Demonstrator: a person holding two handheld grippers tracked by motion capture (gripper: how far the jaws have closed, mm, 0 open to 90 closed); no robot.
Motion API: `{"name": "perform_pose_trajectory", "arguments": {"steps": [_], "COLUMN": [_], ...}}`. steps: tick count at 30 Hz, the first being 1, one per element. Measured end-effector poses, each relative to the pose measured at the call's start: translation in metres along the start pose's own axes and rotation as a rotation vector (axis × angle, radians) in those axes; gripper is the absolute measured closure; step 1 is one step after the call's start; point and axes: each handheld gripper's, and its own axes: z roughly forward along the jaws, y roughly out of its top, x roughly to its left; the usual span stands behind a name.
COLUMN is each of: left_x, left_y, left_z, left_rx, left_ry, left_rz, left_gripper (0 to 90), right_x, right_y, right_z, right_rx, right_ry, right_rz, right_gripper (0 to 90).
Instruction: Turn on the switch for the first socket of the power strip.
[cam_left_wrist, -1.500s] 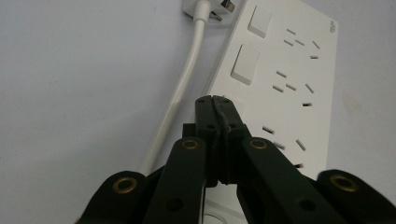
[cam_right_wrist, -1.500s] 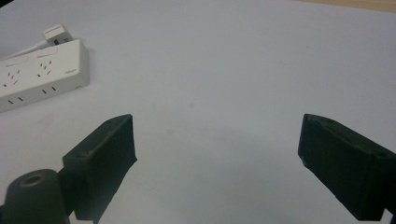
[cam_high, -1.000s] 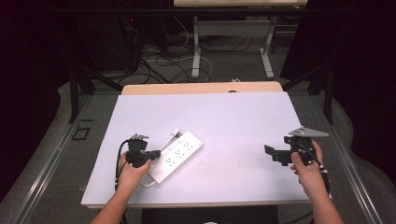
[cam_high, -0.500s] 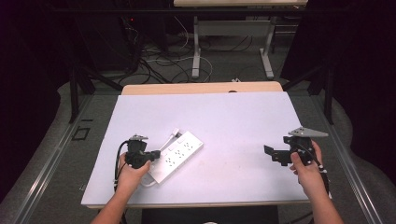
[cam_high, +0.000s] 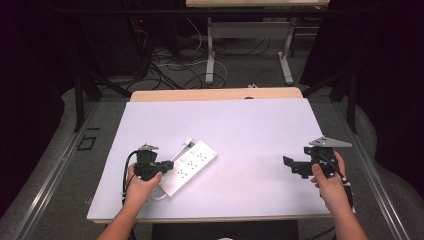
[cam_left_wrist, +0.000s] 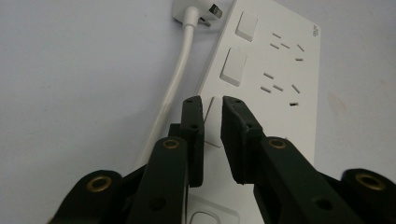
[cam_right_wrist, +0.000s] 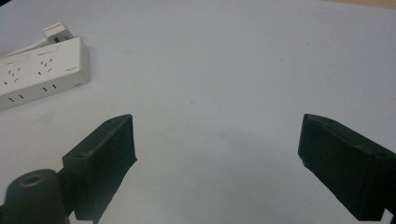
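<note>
A dim room with cables on the floor and the legs of another desk lies beyond the counter (cam_high: 240, 125), whose top is a pale lilac sheet with a strip of bare wood along the far edge. A white power strip (cam_high: 187, 167) lies flat on the sheet, toward the near left corner, set at a slant so that one end points to the near edge and the other to the far right. Its white cable (cam_left_wrist: 175, 88) runs along its left side in the left gripper view, and a white plug (cam_left_wrist: 201, 11) lies at the strip's far end, just beside it.

The left tongs (cam_high: 167, 165) sit low over the near end of the power strip, held in the person's left hand (cam_high: 142, 182). In the left gripper view (cam_left_wrist: 213, 105) the jaws have just been opening and stand a narrow slot apart; a white rocker switch (cam_left_wrist: 212, 121) shows through the slot, though whether the tips touch it is hard to tell. No pad presses on anything.

The right tongs (cam_high: 290, 165) hover near the right edge of the counter, well apart from the power strip, held in the right hand (cam_high: 327, 177). Their jaws are spread wide with bare sheet between them (cam_right_wrist: 217, 140).
</note>
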Motion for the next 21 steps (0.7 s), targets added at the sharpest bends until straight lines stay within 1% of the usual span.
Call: {"name": "perform_pose_trajectory", "arguments": {"steps": [2, 5, 10, 14, 16, 17, 20, 21], "left_x": [-0.0005, -0.0016, -0.0034, -0.004, -0.0046, -0.0051, -0.0054, -0.0057], "left_y": [-0.0004, -0.0011, -0.0019, -0.0025, -0.003, -0.0033, -0.0041, -0.0047], "left_z": [0.0, 0.0002, 0.0005, 0.0013, 0.0015, 0.0016, 0.0008, 0.001], "left_rx": [-0.005, -0.017, -0.018, -0.017, -0.02, -0.024, -0.031, -0.043], "left_ry": [0.0, 0.001, 0.005, 0.011, 0.016, 0.022, 0.04, 0.046], "left_rz": [0.001, 0.003, 0.011, 0.02, 0.023, 0.023, 0.041, 0.044], "left_gripper": [74.4, 70.2, 62.9, 58.7, 56.5, 55.0, 50.4, 49.7], "right_x": [-0.0005, -0.0004, -0.0002, -0.0004, -0.0002, -0.0006, -0.0002, 0.0], "right_y": [0.0001, 0.0, -0.0001, 0.0, -0.0003, -0.0002, 0.0, 0.0001], "right_z": [-0.0001, 0.0001, 0.0003, 0.0002, 0.0007, 0.0004, 0.0003, -0.0001], "right_rx": [0.005, 0.005, 0.003, 0.005, 0.001, 0.006, 0.007, 0.009], "right_ry": [0.008, 0.005, 0.004, 0.006, 0.0, 0.006, 0.006, 0.003], "right_rz": [-0.007, -0.007, -0.006, -0.007, -0.007, -0.01, -0.01, -0.011], "right_gripper": [10.5, 10.5, 10.5, 10.5, 10.5, 10.5, 10.5, 10.5]}}
